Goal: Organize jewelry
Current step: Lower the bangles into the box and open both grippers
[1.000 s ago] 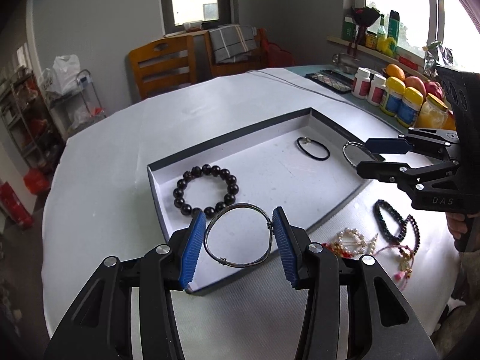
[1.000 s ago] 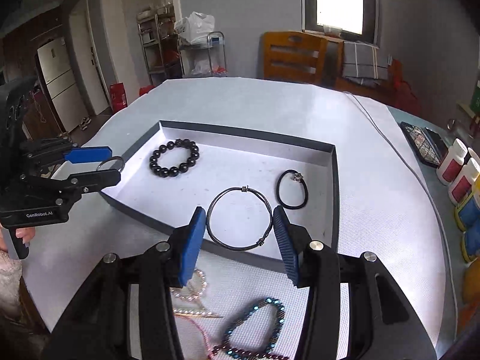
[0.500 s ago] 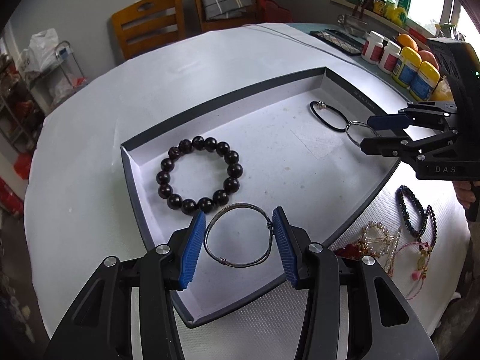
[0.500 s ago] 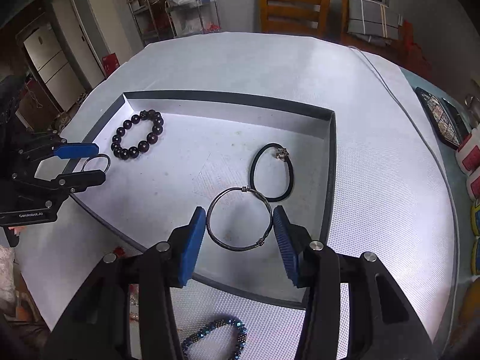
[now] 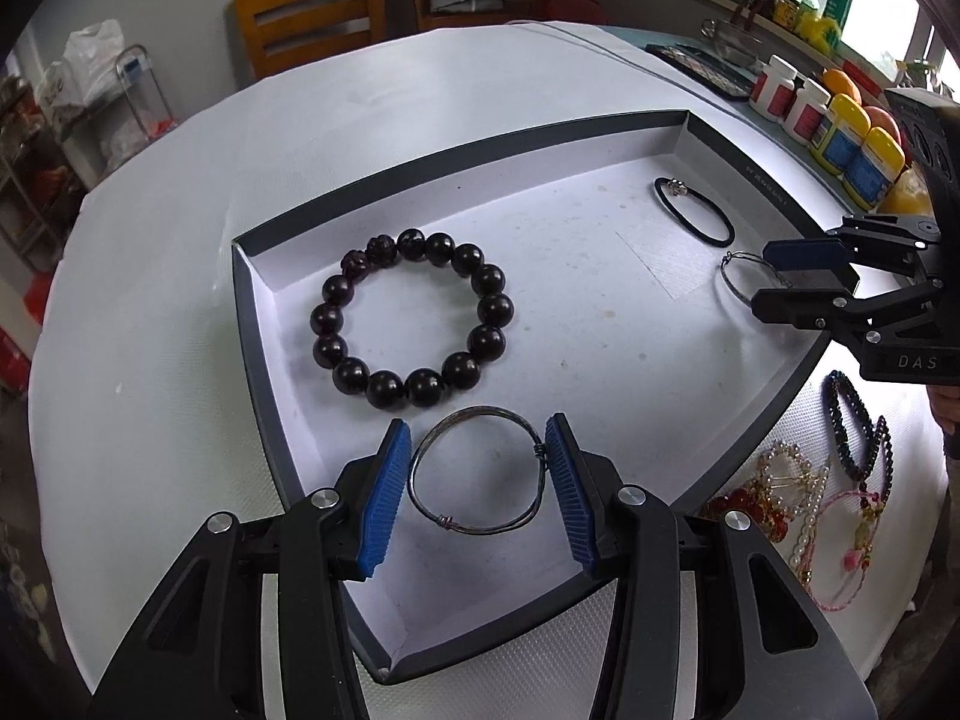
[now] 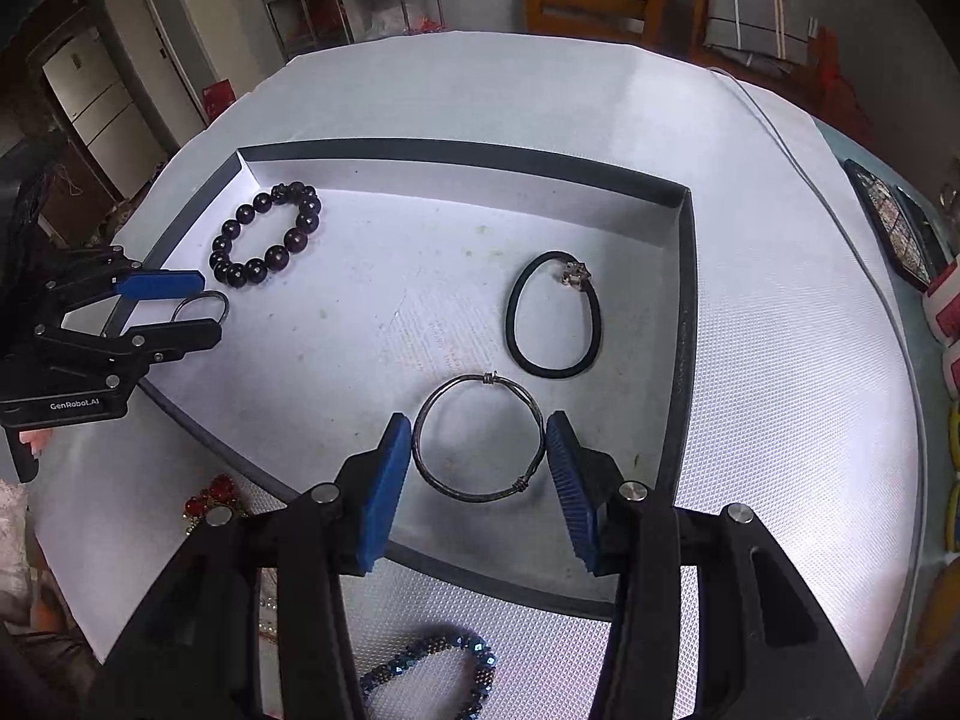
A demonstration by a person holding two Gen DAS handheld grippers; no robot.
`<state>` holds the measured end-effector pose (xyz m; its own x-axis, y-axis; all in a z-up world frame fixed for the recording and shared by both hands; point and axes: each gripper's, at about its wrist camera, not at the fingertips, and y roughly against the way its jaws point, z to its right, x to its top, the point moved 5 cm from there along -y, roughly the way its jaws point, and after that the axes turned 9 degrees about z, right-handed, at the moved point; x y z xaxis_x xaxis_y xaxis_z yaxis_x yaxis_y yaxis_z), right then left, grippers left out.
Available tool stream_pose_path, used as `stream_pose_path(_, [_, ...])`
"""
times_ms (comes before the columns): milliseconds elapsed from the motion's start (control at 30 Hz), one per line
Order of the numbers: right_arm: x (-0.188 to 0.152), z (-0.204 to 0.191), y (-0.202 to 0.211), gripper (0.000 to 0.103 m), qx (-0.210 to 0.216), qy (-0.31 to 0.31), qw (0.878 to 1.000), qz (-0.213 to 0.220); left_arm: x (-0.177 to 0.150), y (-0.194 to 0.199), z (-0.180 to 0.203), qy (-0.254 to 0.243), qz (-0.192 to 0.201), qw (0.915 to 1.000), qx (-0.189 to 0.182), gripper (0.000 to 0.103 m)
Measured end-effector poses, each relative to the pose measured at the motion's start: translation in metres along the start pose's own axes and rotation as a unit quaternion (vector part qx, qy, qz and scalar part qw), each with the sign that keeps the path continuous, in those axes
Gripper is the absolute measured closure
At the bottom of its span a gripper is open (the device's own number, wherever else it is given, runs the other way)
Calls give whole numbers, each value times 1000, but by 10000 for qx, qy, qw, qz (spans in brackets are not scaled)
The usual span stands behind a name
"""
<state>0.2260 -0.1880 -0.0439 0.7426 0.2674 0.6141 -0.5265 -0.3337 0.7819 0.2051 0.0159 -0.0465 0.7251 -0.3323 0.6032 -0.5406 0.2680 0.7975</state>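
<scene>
While each claw grips a thin wire bangle across its width, left claw (image 5: pixel 477 489) holds its wire bangle (image 5: pixel 477 471) over the tray (image 5: pixel 480 147) near the tray's near-left corner, just below the dark bead bracelet (image 5: pixel 414 318); right claw (image 6: pixel 479 471) holds the second bangle (image 6: pixel 479 438) over the tray's near-right part, just beside the black cord bracelet (image 6: pixel 552 313). Best bet: lower each until the ring lies flat on the tray floor, clear of neighbours, then release slowly so it doesn't spring or roll. More pieces wait on the desk (image 5: pixel 180 240) off the tray's near edge, e.g. blue bead bracelet (image 6: pixel 432 669).
</scene>
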Motion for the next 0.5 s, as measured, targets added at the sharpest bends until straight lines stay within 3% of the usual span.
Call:
stream_pose_path(400, [2,-1,-1,55,15,-10,10000,-28,1,2,3,11,36,10000,-55,48])
stream_pose_path(500, [5,-2,7,49,64,-62,9999,113,3,7,2,62,142,9999,-68,43])
